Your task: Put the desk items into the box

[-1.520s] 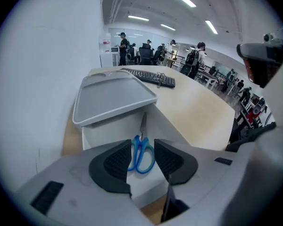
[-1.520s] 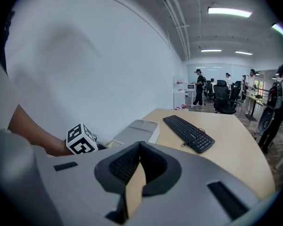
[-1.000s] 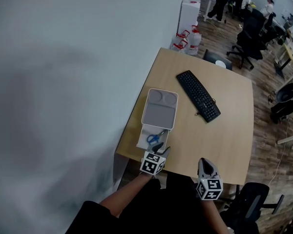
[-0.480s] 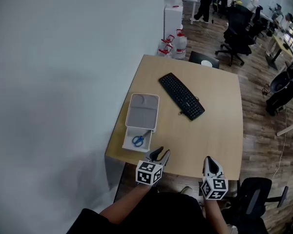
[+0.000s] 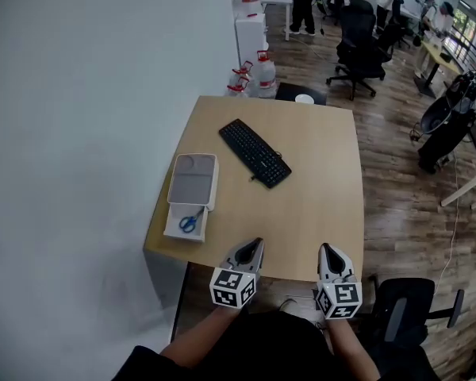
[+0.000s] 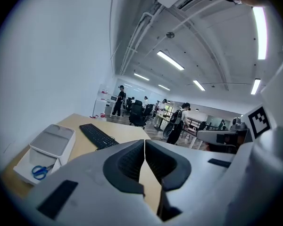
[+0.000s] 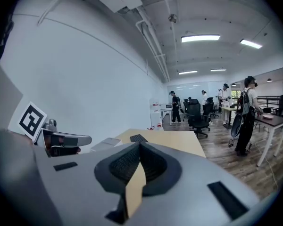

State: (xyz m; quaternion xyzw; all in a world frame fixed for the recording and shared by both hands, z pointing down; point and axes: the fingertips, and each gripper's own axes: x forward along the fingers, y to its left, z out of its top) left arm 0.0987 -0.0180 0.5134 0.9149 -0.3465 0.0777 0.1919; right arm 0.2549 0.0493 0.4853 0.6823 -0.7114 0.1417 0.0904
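On the wooden desk (image 5: 317, 205), at its left edge, stands a white box (image 5: 174, 230) with blue-handled scissors (image 5: 191, 221) inside. Its grey lid (image 5: 193, 181) lies across the far half. A black keyboard (image 5: 255, 153) lies slantwise at mid-desk. My left gripper (image 5: 255, 245) hovers at the desk's near edge, to the right of the box, shut and empty. My right gripper (image 5: 326, 250) is level with it farther right, also shut on nothing. The left gripper view shows the meeting jaw tips of the left gripper (image 6: 145, 142), with the scissors (image 6: 39, 171), lid (image 6: 53, 138) and keyboard (image 6: 98, 135) beyond.
A pale wall runs along the desk's left side. A white cup (image 5: 304, 99) sits at the desk's far edge. Water jugs (image 5: 254, 74) stand behind the desk. Office chairs (image 5: 362, 54) and people are farther back. A black chair (image 5: 408, 312) is at my lower right.
The left gripper's jaws have gone from open to shut. Both grippers have drawn back from the box to the desk's near edge, and the head view now takes in the whole desk.
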